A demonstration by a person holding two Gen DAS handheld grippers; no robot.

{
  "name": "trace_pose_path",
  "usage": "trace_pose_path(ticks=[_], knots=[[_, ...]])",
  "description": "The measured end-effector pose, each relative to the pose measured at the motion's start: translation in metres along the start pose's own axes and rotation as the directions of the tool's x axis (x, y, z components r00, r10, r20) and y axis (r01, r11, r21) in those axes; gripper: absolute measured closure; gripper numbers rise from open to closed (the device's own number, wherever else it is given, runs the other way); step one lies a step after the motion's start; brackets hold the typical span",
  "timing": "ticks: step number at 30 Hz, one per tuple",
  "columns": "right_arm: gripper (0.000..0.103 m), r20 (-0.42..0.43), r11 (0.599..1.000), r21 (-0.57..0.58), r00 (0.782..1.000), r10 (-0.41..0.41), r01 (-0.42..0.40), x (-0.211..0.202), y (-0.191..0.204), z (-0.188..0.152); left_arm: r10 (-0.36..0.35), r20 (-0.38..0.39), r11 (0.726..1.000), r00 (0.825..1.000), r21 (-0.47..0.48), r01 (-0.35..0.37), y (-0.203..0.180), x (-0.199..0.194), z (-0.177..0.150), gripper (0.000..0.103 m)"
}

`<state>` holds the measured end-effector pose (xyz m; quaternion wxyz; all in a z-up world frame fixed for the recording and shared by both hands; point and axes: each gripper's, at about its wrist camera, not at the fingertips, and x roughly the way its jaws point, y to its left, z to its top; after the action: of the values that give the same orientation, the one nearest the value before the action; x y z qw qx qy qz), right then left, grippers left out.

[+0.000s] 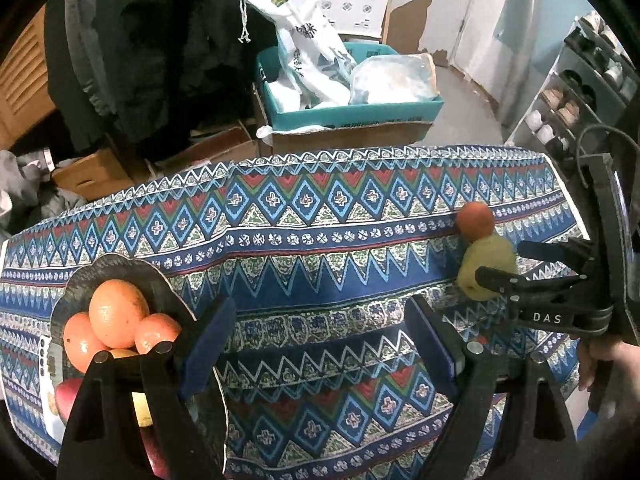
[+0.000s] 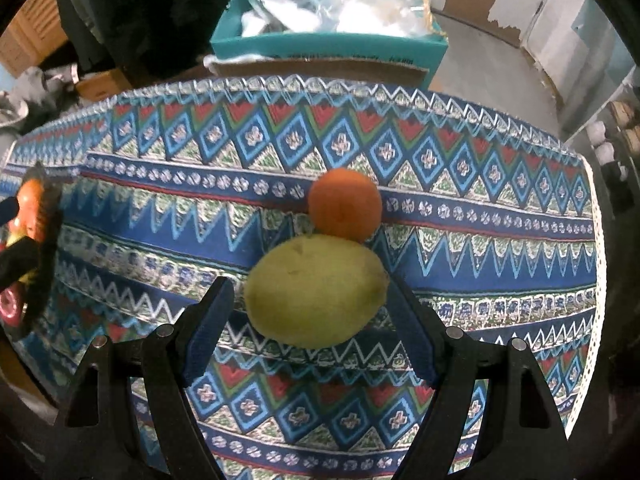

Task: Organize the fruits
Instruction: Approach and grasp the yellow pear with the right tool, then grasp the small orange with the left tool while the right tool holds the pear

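Two claws: both spread apart, empty, over one patterned desk.
Desk: cloth-covered, carries all the fruit.
Dish: dark, at the desk's left end, already heaped with oranges, likely the collecting spot.
Left claw: hangs beside the dish, over bare cloth.
Right claw: straddles the yellow-green fruit, apparently ready to clamp.
Loose orange: touching that fruit's far side.

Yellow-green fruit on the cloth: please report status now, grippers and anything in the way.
Both grippers open. Right gripper straddles the yellow-green fruit, no squeeze seen. Left gripper empty beside the fruit plate. Orange right behind the fruit, seemingly touching.
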<state>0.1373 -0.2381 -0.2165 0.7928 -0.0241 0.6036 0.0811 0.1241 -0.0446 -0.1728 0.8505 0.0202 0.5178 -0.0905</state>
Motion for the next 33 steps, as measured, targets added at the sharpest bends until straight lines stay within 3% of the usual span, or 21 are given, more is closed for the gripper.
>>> trace_pose_path(ticks=[6,17,20,26,33], knots=[[0.021,-0.020,1.000,-0.004,1.000,-0.001,0.001,0.014,-0.003,-0.003,0.005,-0.030,1.000,1.000,-0.004,-0.005,0.002,0.017,0.000,0.015],[0.018,-0.038,0.997,0.028,0.997,0.067,-0.066,0.029,-0.009,0.005,0.003,-0.065,1.000,0.998,0.016,-0.002,-0.006,0.030,-0.004,0.015],[0.019,-0.084,0.995,0.050,0.992,0.093,-0.089,0.045,-0.010,0.008,0.001,-0.071,1.000,0.998,0.020,0.000,-0.008,0.031,-0.004,0.015],[0.019,-0.050,0.994,0.062,0.995,0.092,-0.089,0.047,-0.011,0.006,-0.002,-0.064,1.000,0.998,0.016,0.003,-0.010,0.030,-0.003,0.015],[0.019,0.027,0.995,0.087,0.998,0.051,-0.054,0.021,-0.027,-0.011,-0.010,-0.057,1.000,0.998,0.016,0.011,-0.015,0.028,0.001,0.015]])
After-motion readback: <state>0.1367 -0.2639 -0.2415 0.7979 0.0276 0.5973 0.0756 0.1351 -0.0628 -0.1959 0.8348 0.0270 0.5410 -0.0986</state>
